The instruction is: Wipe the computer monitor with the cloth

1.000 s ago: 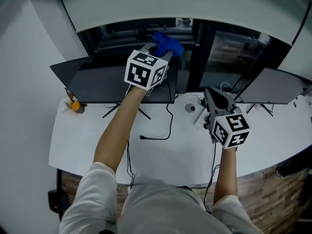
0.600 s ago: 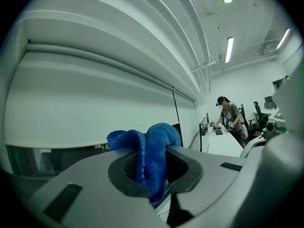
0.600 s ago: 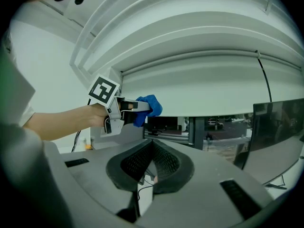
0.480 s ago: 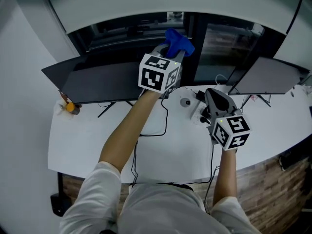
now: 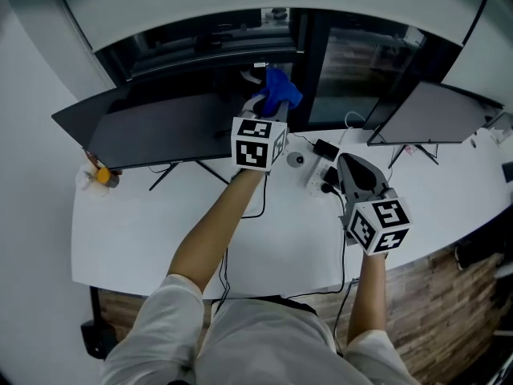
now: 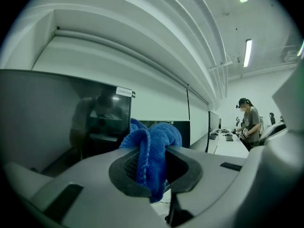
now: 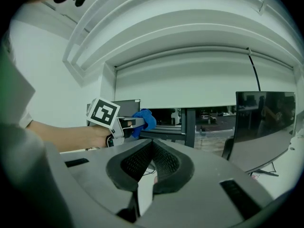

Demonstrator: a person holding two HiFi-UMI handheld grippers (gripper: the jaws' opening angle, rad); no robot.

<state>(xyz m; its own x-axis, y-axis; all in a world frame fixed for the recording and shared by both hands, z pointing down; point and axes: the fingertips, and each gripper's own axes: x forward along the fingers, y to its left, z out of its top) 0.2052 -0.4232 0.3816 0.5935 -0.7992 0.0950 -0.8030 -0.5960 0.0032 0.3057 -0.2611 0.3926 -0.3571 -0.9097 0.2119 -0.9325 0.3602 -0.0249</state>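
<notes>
The left gripper [image 6: 152,171] pinched the blue cloth [image 6: 155,139] by the left monitor's [image 5: 156,127] right end. The right gripper [image 7: 145,164] had its jaws pressed together, holding nothing.

Bunched blue cloth [image 5: 280,91] beside dark monitor [image 5: 160,131]

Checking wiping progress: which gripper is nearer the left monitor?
Left. The left gripper, clamping the cloth, is at that monitor's right edge; the right gripper hangs over the desk.

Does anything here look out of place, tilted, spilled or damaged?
Nothing looks spilled or damaged. Only loose cables trail across the white desk, and the left tool grips a bunched blue cloth.
</notes>
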